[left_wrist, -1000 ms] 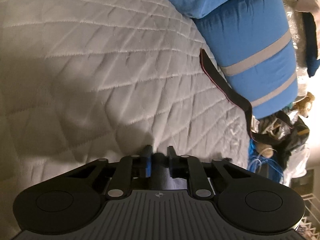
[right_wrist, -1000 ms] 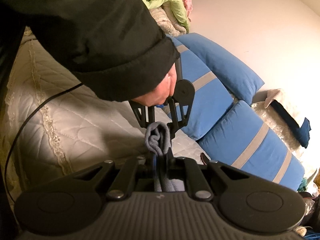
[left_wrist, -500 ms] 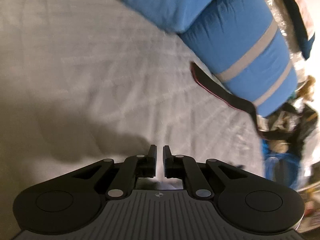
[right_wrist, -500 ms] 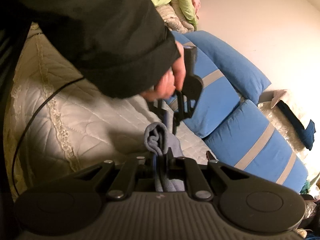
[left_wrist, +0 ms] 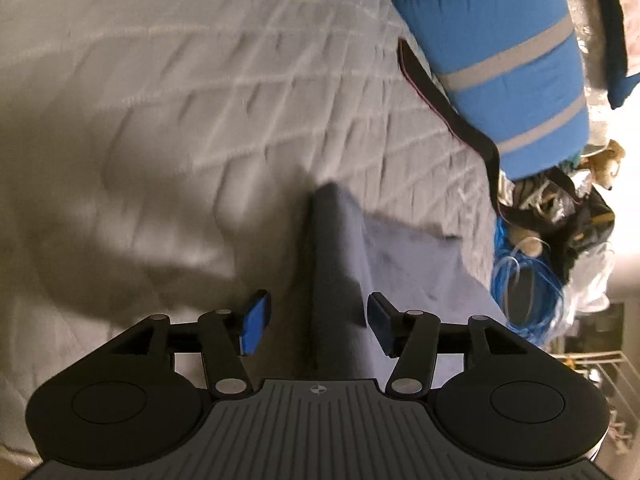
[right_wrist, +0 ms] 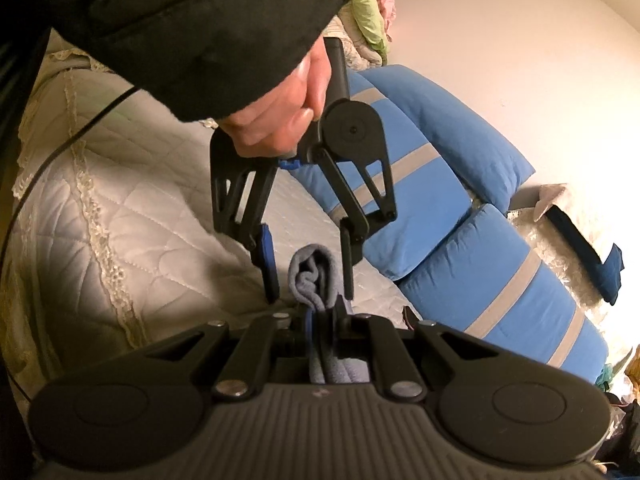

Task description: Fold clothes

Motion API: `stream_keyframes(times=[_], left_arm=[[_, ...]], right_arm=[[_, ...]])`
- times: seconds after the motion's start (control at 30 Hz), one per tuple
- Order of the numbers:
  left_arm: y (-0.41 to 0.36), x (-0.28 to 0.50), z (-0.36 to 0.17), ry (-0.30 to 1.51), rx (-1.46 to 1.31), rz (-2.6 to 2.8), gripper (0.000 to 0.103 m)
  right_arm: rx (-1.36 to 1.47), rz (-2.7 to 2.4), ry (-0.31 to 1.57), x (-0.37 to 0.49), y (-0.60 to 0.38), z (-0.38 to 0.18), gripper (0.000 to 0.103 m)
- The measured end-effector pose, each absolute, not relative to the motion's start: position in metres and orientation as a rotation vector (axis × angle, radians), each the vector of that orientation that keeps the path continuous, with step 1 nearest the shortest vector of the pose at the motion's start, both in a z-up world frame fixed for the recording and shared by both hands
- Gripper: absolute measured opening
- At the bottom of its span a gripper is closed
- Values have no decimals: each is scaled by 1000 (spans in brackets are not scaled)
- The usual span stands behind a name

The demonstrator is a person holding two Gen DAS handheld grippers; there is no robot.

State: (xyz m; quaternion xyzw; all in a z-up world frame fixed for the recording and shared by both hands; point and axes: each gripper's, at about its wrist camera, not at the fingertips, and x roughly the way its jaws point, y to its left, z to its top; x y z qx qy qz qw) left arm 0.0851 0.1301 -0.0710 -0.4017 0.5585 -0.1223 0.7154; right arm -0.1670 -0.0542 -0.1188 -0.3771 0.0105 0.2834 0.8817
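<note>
A grey-blue cloth (left_wrist: 360, 248) hangs over the white quilted bed (left_wrist: 160, 100), held up as a ridge. My right gripper (right_wrist: 324, 314) is shut on a bunched fold of this cloth (right_wrist: 310, 276). My left gripper (left_wrist: 316, 322) is open, its fingers on either side of the cloth ridge without pinching it. In the right wrist view the left gripper (right_wrist: 310, 280) hangs open just above the held fold, fingers pointing down around it, with the person's hand (right_wrist: 276, 120) on its handle.
Blue pillows with grey stripes (left_wrist: 512, 60) (right_wrist: 500, 268) lie along the bed's far side. A black strap (left_wrist: 440, 96) lies beside them. A heap of clothes (right_wrist: 368, 12) sits at the bedhead. Bags and blue cords (left_wrist: 528, 276) clutter the floor past the bed edge.
My left gripper let go and opened wide, now straddling the cloth ridge near the right gripper. My right gripper stays shut on the fold.
</note>
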Motion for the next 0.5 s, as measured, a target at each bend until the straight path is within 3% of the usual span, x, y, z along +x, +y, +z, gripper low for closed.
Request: stream_keyframes(times=[0.13, 0.17, 0.2, 0.27, 0.33, 0.5], left_arm=[[127, 84, -86, 1288, -984, -336, 48], [125, 84, -90, 1302, -998, -353, 37], [122, 84, -92, 1312, -990, -370, 17], [117, 83, -92, 1308, -955, -382, 12], [114, 82, -86, 1278, -904, -381, 11], [115, 79, -71, 1211, -819, -400, 10]], right_arm=[[-808, 606, 31, -166, -52, -121, 12], [-810, 612, 35, -165, -53, -121, 26], [-807, 617, 38, -166, -53, -120, 33], [-794, 625, 39, -166, -58, -116, 59], [-762, 636, 35, -168, -68, -107, 78], [-688, 648, 97, -156, -109, -90, 91]])
